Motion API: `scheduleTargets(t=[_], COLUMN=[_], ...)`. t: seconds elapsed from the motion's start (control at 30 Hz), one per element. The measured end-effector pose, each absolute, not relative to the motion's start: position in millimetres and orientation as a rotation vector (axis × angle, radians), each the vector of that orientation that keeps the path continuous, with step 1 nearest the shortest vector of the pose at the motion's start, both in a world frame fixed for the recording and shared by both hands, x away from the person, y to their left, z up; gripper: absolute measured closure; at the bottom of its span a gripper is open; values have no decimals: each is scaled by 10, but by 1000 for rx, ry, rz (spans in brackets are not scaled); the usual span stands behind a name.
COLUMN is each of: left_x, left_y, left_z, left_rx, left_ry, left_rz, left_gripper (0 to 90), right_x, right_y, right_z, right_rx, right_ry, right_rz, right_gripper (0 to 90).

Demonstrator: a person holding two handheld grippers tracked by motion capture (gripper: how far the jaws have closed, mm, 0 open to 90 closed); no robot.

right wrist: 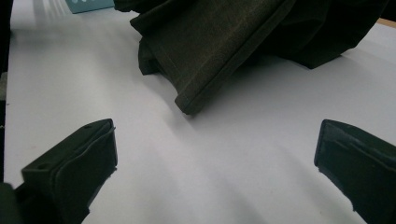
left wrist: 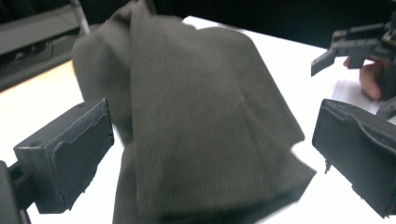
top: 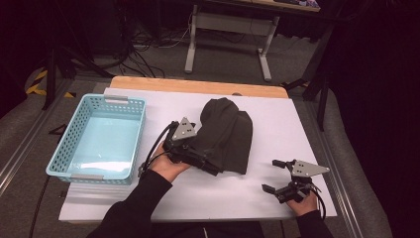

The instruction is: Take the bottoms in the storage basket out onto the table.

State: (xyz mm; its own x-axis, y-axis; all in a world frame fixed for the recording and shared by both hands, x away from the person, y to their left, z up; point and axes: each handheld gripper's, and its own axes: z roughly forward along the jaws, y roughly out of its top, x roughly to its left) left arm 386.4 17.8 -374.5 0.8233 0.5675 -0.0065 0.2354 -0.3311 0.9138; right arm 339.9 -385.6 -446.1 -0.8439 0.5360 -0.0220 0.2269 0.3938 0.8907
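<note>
A dark grey folded garment [top: 225, 134] lies in the middle of the white table sheet [top: 282, 119]. My left gripper [top: 200, 159] is at the garment's near left corner, held in a hand. In the left gripper view its jaws stand wide apart, open, with the garment [left wrist: 196, 121] lying between them and touching neither pad. My right gripper [top: 270, 175] hovers open at the near right of the sheet, apart from the cloth. In the right gripper view the garment's folded edge [right wrist: 219, 51] lies ahead of the empty gripper [right wrist: 215, 154].
A light blue plastic basket [top: 59, 161] stands empty on the table's left side; its corner [right wrist: 88, 4] shows in the right gripper view. Bare white sheet lies right of and in front of the garment. A wooden table edge [top: 198, 85] runs along the back.
</note>
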Motion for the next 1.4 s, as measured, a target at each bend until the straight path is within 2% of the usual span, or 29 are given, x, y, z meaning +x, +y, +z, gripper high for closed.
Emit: scheduleTargets(t=[0.27, 0.4, 0.7, 1.1, 1.4], left_x=[3739, 3673, 3604, 3442, 3373], left_y=[354, 444, 556, 654, 652], left_z=[-3890, -4021, -4296, -4498, -4591], left_rx=[1928, 1869, 1859, 1872, 1846], left_ry=[623, 654, 678, 600, 603], left_rz=[366, 390, 330, 332, 350], left_gripper=[1, 1, 1, 1, 3], right_x=[3403, 3403, 3403, 3402, 3403], right_y=[-3851, -3852, -3849, -3851, -3847], right_z=[-4461, -4461, -4461, -4461, -4462], right_rx=[664, 665, 664, 663, 660], right_ry=[2352, 2351, 2352, 2354, 2357], right_rz=[1425, 1425, 1423, 1428, 1427], right_gripper=[0, 0, 0, 0, 0])
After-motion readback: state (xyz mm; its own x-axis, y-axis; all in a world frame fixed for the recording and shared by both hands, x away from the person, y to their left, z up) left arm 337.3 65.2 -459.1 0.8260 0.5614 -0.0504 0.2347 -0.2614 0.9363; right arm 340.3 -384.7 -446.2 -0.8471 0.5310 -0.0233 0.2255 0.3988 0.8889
